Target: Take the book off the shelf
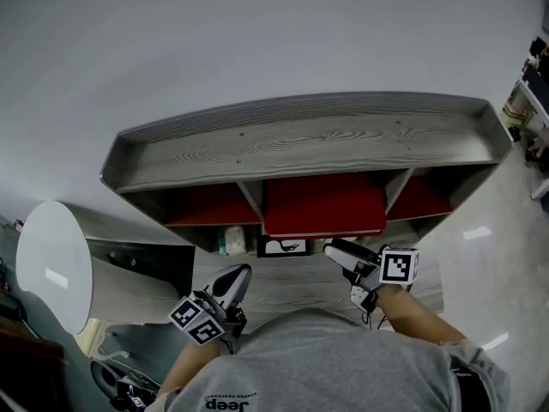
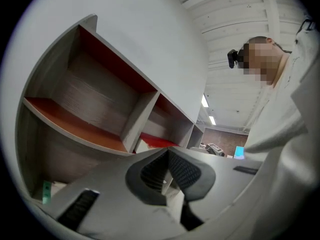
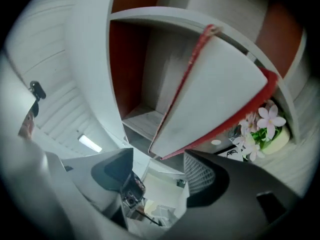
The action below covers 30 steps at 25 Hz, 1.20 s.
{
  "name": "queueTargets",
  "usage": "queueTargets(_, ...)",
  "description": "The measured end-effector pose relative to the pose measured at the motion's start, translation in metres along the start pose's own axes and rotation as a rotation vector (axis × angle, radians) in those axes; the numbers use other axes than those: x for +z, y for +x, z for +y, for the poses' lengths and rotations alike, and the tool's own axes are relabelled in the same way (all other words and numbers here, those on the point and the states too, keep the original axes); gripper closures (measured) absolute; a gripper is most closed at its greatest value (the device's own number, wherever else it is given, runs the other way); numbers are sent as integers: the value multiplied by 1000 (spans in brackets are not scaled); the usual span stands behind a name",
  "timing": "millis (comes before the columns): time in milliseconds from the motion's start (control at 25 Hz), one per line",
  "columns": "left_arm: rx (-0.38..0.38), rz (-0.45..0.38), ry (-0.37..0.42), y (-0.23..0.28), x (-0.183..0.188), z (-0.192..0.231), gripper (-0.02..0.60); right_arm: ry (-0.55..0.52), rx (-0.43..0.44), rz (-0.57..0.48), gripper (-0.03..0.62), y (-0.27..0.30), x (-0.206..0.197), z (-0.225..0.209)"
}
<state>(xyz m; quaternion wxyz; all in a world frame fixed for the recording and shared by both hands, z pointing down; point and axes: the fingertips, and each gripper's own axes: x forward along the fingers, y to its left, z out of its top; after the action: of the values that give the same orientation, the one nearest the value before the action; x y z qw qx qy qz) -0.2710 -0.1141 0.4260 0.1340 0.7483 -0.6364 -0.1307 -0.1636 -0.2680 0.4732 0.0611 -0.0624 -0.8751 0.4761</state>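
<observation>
A red-covered book (image 1: 324,204) juts forward out of the middle compartment of the grey wooden shelf (image 1: 300,140). In the right gripper view the book (image 3: 215,89) hangs tilted, its pale page edge facing me and its lower corner just beyond my jaw tips. My right gripper (image 3: 159,165) is open, and neither pad touches the book. From above, the right gripper (image 1: 339,251) sits just below the book's front edge. My left gripper (image 1: 243,275) hangs lower left of the shelf, away from the book. Its tips meet, so the left gripper (image 2: 167,153) is shut on nothing.
The shelf's compartments have red back panels (image 2: 105,59). On the lower board stand a small pot of pink flowers (image 3: 262,126) and a framed black-and-white picture (image 1: 283,246). A round white table (image 1: 53,264) stands at left. The person's torso fills the bottom of the head view.
</observation>
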Motion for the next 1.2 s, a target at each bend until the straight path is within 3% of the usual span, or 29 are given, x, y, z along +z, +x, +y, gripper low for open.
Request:
queueTargets(80, -14, 8, -13, 5, -1, 6, 567, 61, -9, -22, 213, 2, 3, -8)
queueTargets(280, -59, 22, -24, 8, 0, 23, 567, 302, -71, -116, 175, 9, 2, -28)
queueTargets(520, -112, 47, -59, 7, 4, 45, 568, 406, -85, -261, 175, 23, 18, -28)
queueTargets(680, -141, 59, -65, 3, 6, 52, 568, 416, -128, -361, 181, 27, 32, -29)
queueTargets(800, -149, 64, -72, -5, 6, 56, 568, 418, -159, -421, 322, 22, 38, -32)
queueTargets(1200, -143, 60, -96, -27, 11, 78, 568, 395, -173, -461, 336, 13, 31, -24)
